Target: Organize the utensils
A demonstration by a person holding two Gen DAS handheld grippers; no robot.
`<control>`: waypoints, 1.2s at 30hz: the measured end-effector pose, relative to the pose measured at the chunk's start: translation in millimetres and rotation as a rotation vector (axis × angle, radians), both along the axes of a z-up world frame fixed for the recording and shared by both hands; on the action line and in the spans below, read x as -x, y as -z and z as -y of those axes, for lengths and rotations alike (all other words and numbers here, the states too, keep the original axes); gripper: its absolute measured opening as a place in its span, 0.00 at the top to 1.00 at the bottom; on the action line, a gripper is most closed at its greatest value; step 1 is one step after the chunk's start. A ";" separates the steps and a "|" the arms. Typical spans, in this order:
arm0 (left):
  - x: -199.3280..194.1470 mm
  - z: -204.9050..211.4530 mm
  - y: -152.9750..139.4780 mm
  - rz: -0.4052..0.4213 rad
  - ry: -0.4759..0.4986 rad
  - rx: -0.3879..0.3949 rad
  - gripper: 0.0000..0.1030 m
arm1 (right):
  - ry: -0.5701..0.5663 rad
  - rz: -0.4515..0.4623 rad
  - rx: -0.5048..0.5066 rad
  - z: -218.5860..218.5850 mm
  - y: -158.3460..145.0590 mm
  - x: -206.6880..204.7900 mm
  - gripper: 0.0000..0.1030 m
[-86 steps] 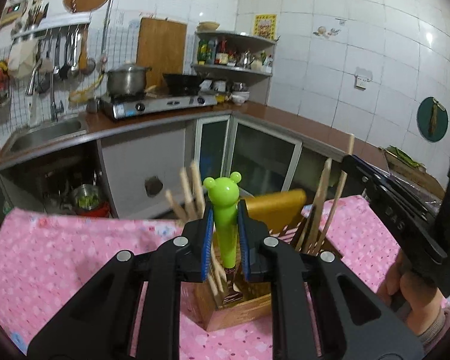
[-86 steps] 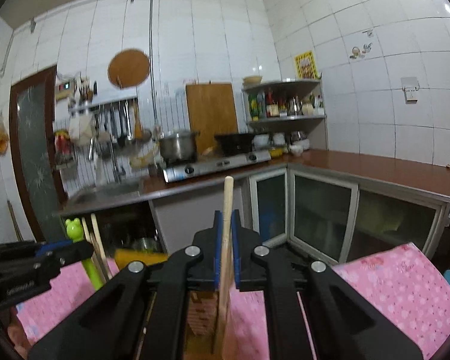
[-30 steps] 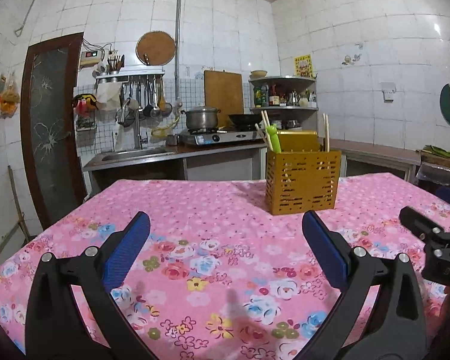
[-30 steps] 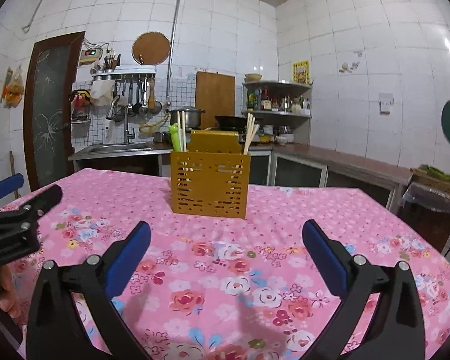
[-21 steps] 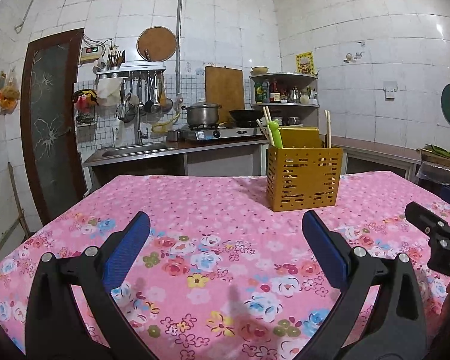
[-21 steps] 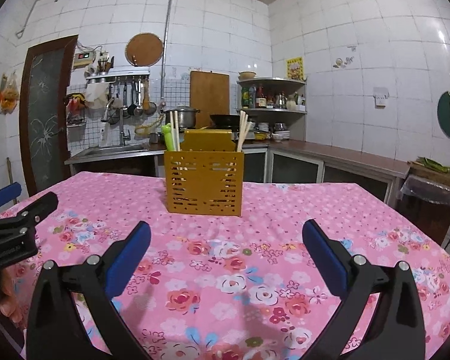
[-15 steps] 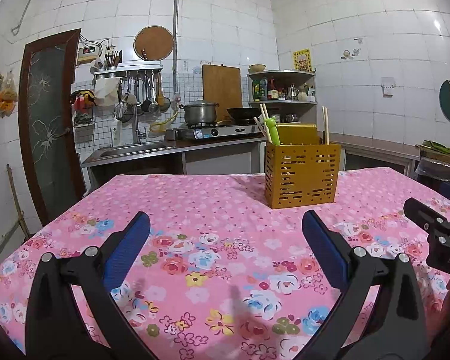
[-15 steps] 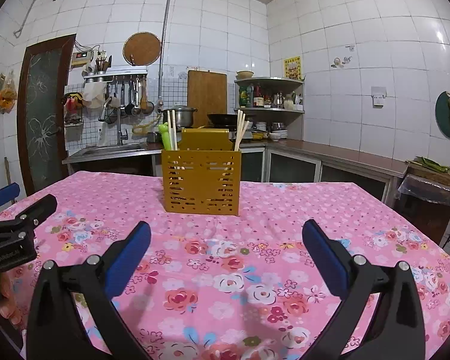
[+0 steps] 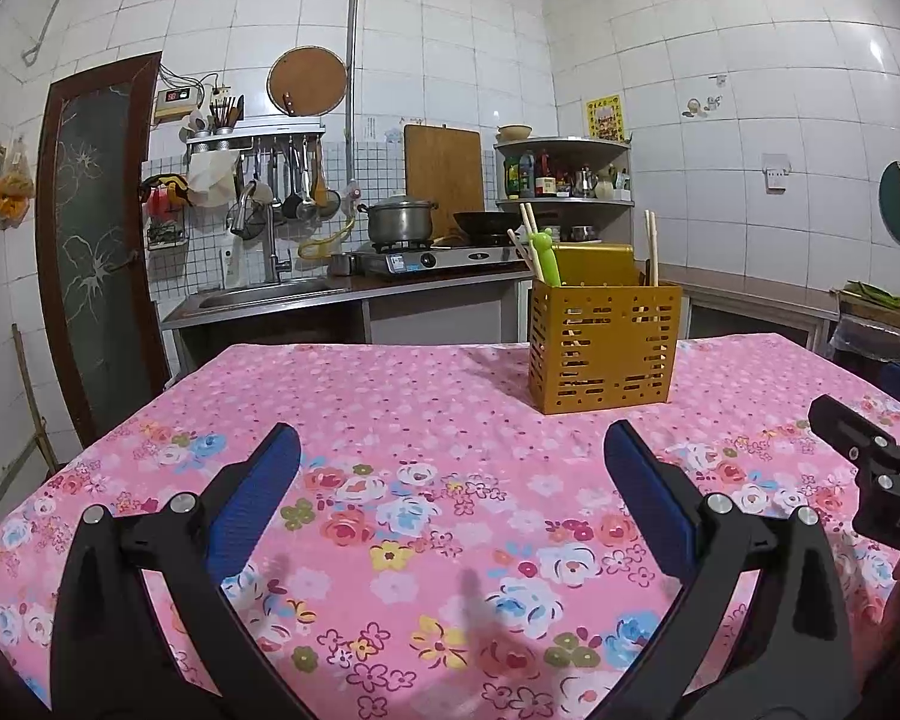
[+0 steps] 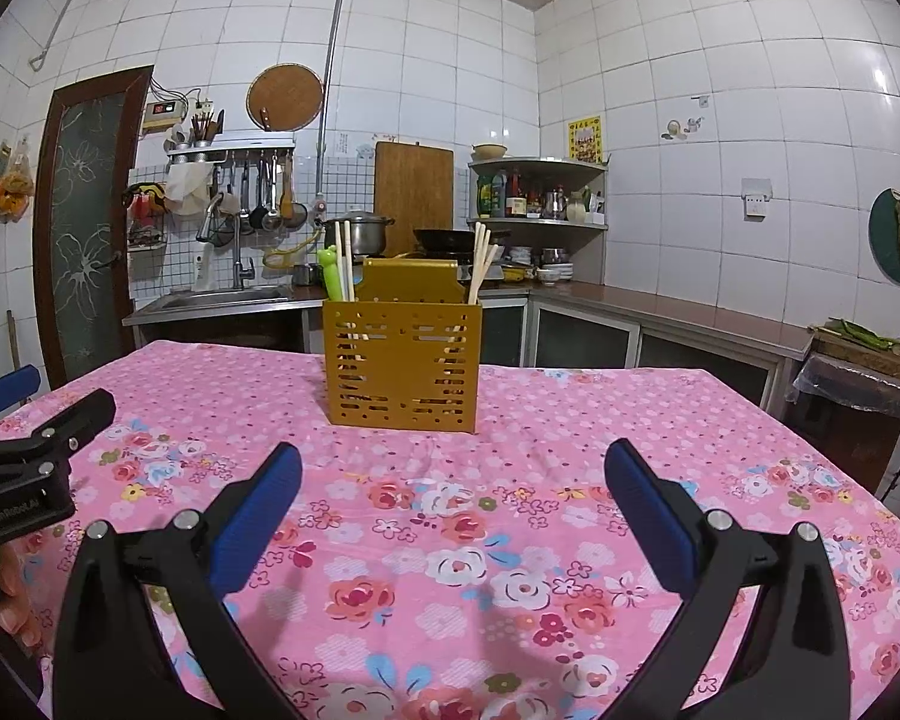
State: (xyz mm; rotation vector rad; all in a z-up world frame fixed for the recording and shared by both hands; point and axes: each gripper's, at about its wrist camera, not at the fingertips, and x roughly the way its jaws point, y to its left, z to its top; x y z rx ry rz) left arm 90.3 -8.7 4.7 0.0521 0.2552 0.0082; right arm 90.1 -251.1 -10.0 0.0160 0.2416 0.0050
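Observation:
A yellow slotted utensil holder (image 9: 603, 348) stands on the pink flowered tablecloth (image 9: 426, 420); it also shows in the right wrist view (image 10: 403, 367). In it stand wooden chopsticks (image 9: 651, 247) (image 10: 480, 264) and a green frog-topped utensil (image 9: 543, 258) (image 10: 332, 273). My left gripper (image 9: 450, 480) is open and empty, well back from the holder. My right gripper (image 10: 453, 489) is open and empty, also back from it. Each gripper shows at the edge of the other's view.
Behind the table runs a kitchen counter with a sink (image 9: 270, 294), a gas stove with a pot (image 9: 399, 222) and a wok, hanging ladles, a cutting board (image 10: 414, 192) and a corner shelf of bottles. A dark door (image 9: 96, 228) is at the left.
Both grippers let go of their utensils into the holder, opened wide and pulled back low over the table. In the last second they have barely shifted.

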 end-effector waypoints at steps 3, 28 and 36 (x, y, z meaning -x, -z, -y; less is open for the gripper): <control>-0.8 0.3 0.3 -0.001 0.002 -0.001 0.05 | 0.009 -0.002 -0.002 0.7 -0.2 -0.2 0.04; 1.0 3.9 2.3 -0.004 0.011 0.000 0.05 | 0.022 -0.007 0.001 2.6 -1.9 -0.6 0.04; 2.5 4.9 1.7 0.000 0.011 0.000 0.05 | 0.024 -0.007 0.001 4.7 -2.1 -1.3 0.04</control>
